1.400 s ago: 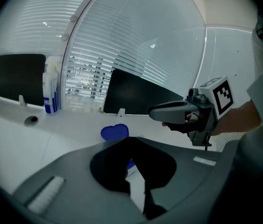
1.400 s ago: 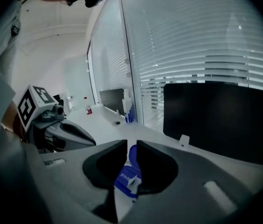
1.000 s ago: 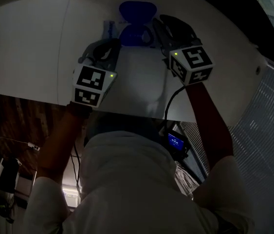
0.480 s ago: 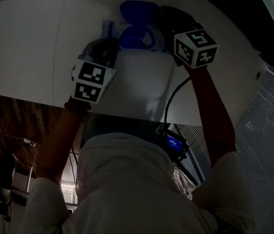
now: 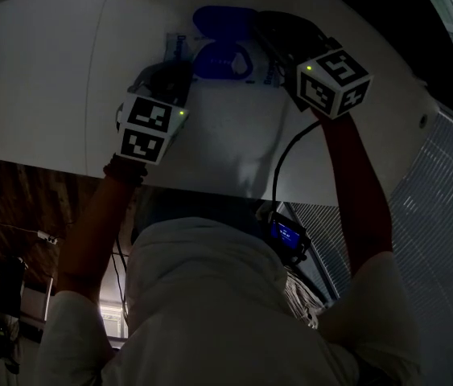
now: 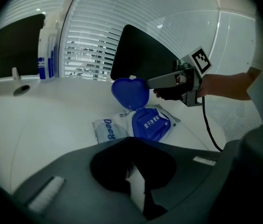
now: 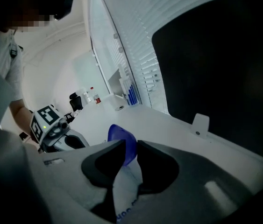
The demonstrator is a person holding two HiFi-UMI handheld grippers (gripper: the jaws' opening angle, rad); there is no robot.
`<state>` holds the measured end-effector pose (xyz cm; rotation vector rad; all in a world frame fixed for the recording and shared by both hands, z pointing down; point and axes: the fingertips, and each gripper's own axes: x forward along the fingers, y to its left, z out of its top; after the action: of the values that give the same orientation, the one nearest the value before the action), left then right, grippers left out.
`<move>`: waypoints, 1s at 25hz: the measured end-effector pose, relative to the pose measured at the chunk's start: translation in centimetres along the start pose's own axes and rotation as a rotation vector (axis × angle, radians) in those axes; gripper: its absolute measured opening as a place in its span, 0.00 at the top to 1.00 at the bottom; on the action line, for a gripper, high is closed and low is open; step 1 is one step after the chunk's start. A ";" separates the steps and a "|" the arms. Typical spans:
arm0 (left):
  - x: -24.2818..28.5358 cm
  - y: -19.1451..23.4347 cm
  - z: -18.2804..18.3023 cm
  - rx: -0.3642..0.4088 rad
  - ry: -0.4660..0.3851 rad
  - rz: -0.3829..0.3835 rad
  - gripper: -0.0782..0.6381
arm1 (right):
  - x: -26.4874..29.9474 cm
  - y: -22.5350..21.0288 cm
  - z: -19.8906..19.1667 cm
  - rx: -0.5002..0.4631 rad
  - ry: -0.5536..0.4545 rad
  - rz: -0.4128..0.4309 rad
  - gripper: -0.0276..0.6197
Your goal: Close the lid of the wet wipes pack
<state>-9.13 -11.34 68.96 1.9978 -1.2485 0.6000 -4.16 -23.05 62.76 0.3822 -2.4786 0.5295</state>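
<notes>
The wet wipes pack (image 5: 210,61) lies flat on the white table (image 5: 49,71), and its blue lid (image 6: 130,92) stands open, hinged up at the far end of the pack. The right hand-held gripper (image 6: 149,83) reaches in from the right side, and its tips are at the upper edge of the lid. In the right gripper view its jaws are a little apart, with only a narrow gap, and the blue lid shows in this gap at the tips. The left hand-held gripper (image 5: 170,77) is at the near left end of the pack. Its jaws meet at the tips and the pack lies just beyond them.
</notes>
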 end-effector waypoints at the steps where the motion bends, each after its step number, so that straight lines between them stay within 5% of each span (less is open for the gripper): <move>1: 0.2 0.0 -0.1 0.001 -0.001 0.000 0.89 | -0.5 0.6 0.0 -0.017 0.002 0.012 0.83; 14: 0.7 0.3 0.0 -0.030 -0.028 -0.013 0.89 | -3.9 6.6 -4.3 -0.179 0.181 0.129 0.80; 25: 0.7 -1.0 -0.4 -0.088 0.000 -0.063 0.89 | -3.3 11.3 -6.2 -0.110 0.256 0.309 0.80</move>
<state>-7.91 -11.09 69.39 1.9567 -1.1869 0.5054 -2.87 -9.84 62.39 -0.1097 -2.3127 0.5253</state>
